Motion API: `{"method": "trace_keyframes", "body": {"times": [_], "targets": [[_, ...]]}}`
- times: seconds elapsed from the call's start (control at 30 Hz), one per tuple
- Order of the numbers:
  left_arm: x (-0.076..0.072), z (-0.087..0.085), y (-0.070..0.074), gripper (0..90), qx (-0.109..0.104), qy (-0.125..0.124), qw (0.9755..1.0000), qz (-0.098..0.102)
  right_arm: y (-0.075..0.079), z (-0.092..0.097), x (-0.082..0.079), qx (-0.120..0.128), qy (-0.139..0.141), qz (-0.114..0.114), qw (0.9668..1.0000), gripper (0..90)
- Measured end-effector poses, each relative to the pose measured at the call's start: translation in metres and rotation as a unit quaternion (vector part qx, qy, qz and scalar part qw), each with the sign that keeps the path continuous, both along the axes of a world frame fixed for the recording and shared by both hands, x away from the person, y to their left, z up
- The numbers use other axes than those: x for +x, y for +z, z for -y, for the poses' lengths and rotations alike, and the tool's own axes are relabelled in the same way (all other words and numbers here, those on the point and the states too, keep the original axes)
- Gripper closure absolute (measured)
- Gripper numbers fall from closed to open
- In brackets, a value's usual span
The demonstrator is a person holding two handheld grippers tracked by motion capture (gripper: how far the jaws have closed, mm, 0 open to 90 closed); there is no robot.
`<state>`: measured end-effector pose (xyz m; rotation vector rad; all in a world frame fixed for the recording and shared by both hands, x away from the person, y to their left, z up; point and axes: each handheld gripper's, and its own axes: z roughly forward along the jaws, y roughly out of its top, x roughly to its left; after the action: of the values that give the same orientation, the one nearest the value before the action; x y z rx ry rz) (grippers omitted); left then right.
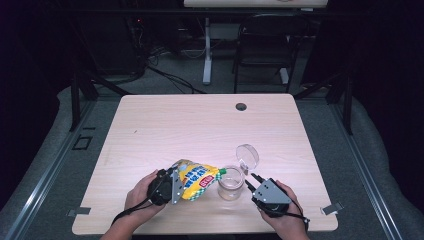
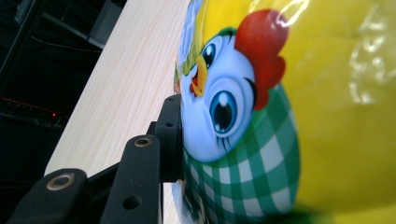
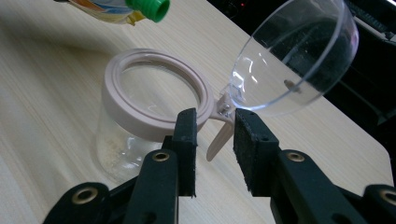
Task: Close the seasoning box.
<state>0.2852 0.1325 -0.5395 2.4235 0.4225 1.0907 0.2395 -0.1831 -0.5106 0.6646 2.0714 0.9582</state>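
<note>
Near the front edge of the pale wooden bench [image 1: 165,120], the left gripper [image 1: 170,186] has its jaws clamped on a yellow plastic snack pouch printed with a cartoon chicken and green check [image 2: 289,116], held tilted so that its green screw spout [image 3: 150,8] hangs just above a small clear jar with a pinkish-white rim [image 3: 156,91]. The jar's clear domed hinged lid [image 3: 294,60] is flipped open and stands up behind the rim. The right gripper [image 3: 214,140] has its jaws partly open around the hinge tab, with no pad visibly pressing on it. Judging by this, the opening of the jar and the lining-up of the pouch are done; the jar looks almost empty, with only a faint residue near its base, so the pouring itself and closing the lid appear to remain.
</note>
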Motion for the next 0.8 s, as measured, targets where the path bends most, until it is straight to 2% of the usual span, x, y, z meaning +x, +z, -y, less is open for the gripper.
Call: {"method": "trace_keyframes", "body": {"times": [0.23,0.5,0.6,0.67,0.8], "targets": [[0.001,0.002,0.000,63.1,0.002,0.000,1.0000,0.005,0.002,-0.008,-0.001,-0.016,0.007,0.014,0.9998,69.6],[0.001,0.005,0.000,63.1,0.019,0.005,0.9997,0.016,0.001,-0.015,0.000,-0.026,0.013,0.021,0.9994,69.5],[0.001,0.005,0.001,63.1,0.016,0.004,0.9997,0.017,0.001,-0.019,-0.001,-0.033,0.019,0.029,0.9989,69.4],[0.001,0.006,0.001,63.2,0.026,0.003,0.9994,0.020,0.001,-0.020,-0.002,-0.035,0.019,0.029,0.9988,69.4],[0.000,0.007,0.002,63.1,0.032,-0.002,0.9992,0.022,0.001,-0.024,-0.001,-0.046,0.023,0.038,0.9980,69.2]]}}
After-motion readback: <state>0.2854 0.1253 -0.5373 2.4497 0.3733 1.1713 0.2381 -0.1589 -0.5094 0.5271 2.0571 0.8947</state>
